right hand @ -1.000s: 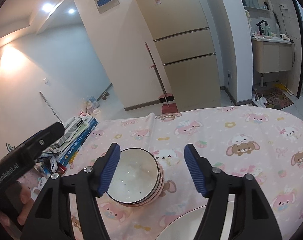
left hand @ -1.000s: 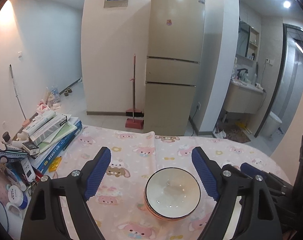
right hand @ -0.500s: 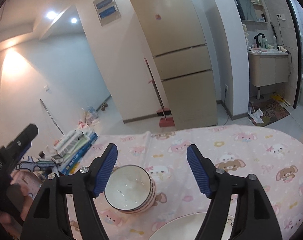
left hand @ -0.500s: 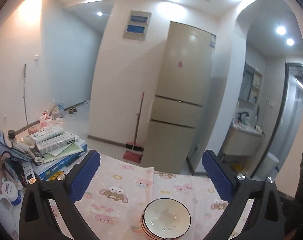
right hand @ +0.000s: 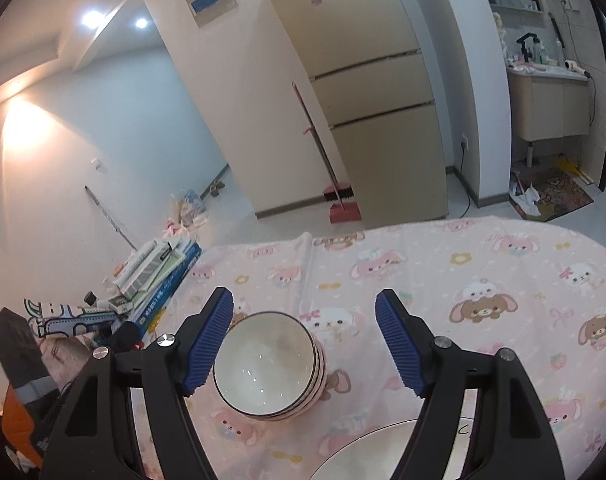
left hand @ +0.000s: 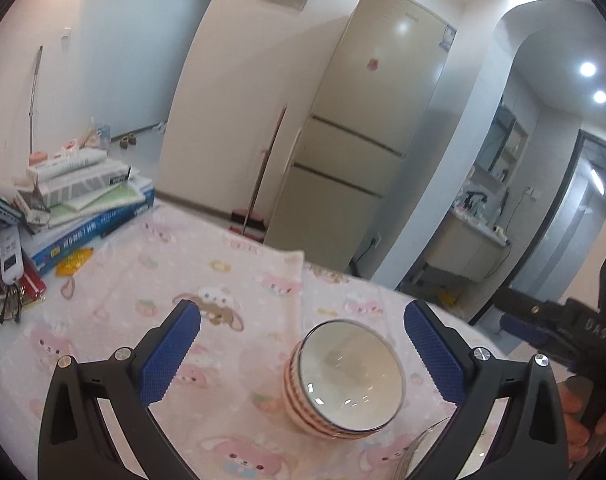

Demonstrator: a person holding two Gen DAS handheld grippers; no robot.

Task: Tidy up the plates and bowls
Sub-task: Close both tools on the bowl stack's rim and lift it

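In the left wrist view, the stack of bowls (left hand: 345, 376) sat in the lower middle of the frame on the pink cartoon tablecloth (left hand: 223, 280), between the two blue pads but closer to the right-hand one. The left gripper (left hand: 303, 354) stood released, its jaws having just been opening to their widest, with nothing pressed between them; the bowls lay ahead of and below the fingertips, not yet enclosed. A sliver of a plate's rim (left hand: 417, 452) showed at the lower right, just beside the stack. The other gripper's dark body, and the hand holding it, filled the right edge.

In the right wrist view, the stack of bowls (right hand: 269, 366) lay at lower centre, its near-left rim hidden behind the left pad (touching or merely overlapping, I could not tell). The right gripper (right hand: 305, 344) was open too, its jaws having just been widening, and the right pad stood well clear of the bowls. The plate (right hand: 367, 452) curved along the bottom edge, nearer the camera than the stack.

The stack being round, no long axis mattered; what counted was centring. It sat off to the left of the right gripper's gap and right of the left's, so neither seemed clearly better placed.
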